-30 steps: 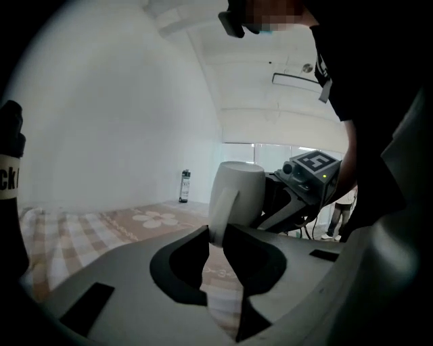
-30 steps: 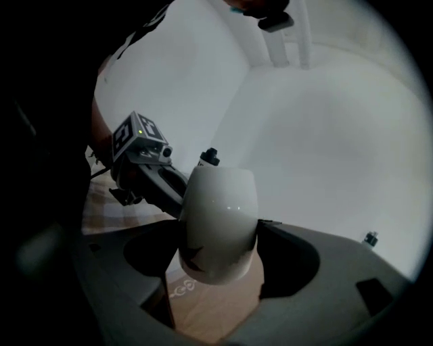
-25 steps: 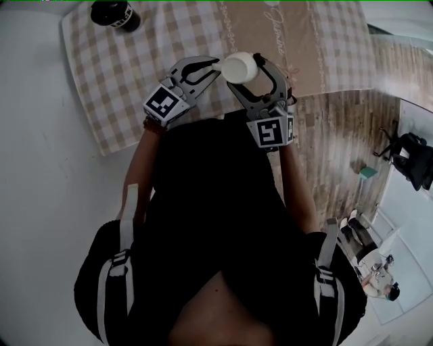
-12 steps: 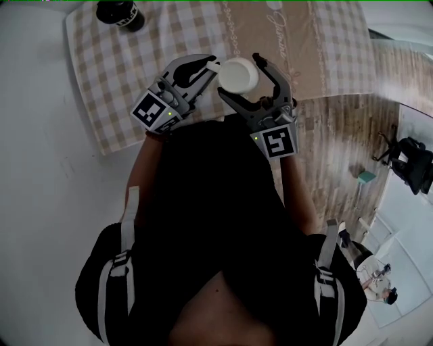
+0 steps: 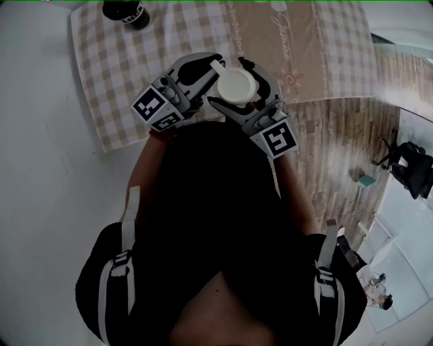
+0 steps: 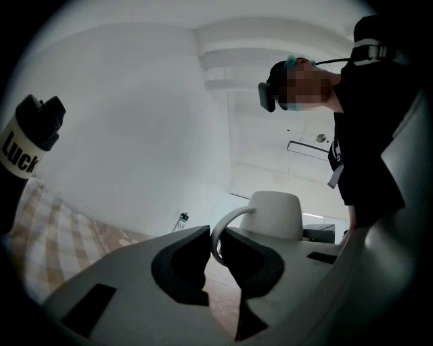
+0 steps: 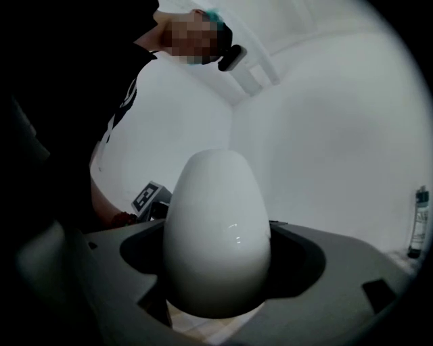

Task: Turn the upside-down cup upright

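A white cup point(image 5: 235, 86) hangs in the air over the near edge of the checked tablecloth point(image 5: 122, 61), with a flat round end turned up toward the head camera. My left gripper point(image 5: 215, 67) is shut on the cup's thin handle point(image 6: 223, 226), and the cup body point(image 6: 276, 215) rises just beyond its pads. My right gripper point(image 5: 229, 81) straddles the cup body point(image 7: 216, 230) from the other side. Its jaws are opening, and dark gaps show on both sides of the cup.
A black bottle point(image 5: 125, 12) stands at the cloth's far left corner and also shows in the left gripper view point(image 6: 30, 138). A brown table runner point(image 5: 284, 40) crosses the cloth. Wooden floor point(image 5: 338, 135) lies to the right, with a dark chair point(image 5: 409, 162) further off.
Both grippers have lifted the cup and turned it, so its round end now faces the head camera more squarely. The right jaws have spread wider around the cup.
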Demonstrator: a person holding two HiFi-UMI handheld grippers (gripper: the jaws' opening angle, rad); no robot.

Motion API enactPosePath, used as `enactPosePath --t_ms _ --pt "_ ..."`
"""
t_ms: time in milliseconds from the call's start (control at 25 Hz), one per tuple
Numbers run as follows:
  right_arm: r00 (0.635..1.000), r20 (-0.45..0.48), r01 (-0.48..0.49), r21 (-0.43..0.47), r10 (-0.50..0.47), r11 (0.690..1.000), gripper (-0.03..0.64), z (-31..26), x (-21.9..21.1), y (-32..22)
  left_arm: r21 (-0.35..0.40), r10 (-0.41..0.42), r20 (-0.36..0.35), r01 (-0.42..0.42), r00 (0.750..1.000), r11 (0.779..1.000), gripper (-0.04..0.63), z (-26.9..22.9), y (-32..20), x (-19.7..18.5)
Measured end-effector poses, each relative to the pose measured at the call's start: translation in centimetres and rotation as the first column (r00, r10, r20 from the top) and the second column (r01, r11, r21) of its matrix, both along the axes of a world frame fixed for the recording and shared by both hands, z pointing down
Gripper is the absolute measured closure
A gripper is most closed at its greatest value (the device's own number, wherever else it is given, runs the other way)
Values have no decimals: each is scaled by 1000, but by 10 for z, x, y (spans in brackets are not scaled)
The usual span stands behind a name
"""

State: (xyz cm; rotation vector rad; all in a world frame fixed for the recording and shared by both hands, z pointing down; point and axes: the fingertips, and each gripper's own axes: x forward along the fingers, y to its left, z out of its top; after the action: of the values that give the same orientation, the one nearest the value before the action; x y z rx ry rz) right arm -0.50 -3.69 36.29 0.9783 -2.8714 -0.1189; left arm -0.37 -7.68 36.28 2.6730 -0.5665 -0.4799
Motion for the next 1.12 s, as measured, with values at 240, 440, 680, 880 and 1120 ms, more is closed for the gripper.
enactPosePath --t_ms 240,440,680,880,1120 --pt "1000 -15 22 -30 -23 999 195 9 -4 5 -40 25 -17 -26 1000 999 537 7 2 0" --pt "999 -19 35 -22 -36 999 190 7 0 8 -143 -37 -34 32 999 989 547 21 -14 -10" --pt "994 107 -15 -127 28 992 196 9 32 2 -166 -61 -24 56 998 985 545 24 -23 -32" --pt "852 489 369 -308 -186 877 334 13 27 30 -106 -28 -124 14 992 994 545 4 -20 -39" --pt "586 795 582 -280 -155 764 482 -4 25 27 -56 -35 -131 28 991 998 546 -3 -17 -39"
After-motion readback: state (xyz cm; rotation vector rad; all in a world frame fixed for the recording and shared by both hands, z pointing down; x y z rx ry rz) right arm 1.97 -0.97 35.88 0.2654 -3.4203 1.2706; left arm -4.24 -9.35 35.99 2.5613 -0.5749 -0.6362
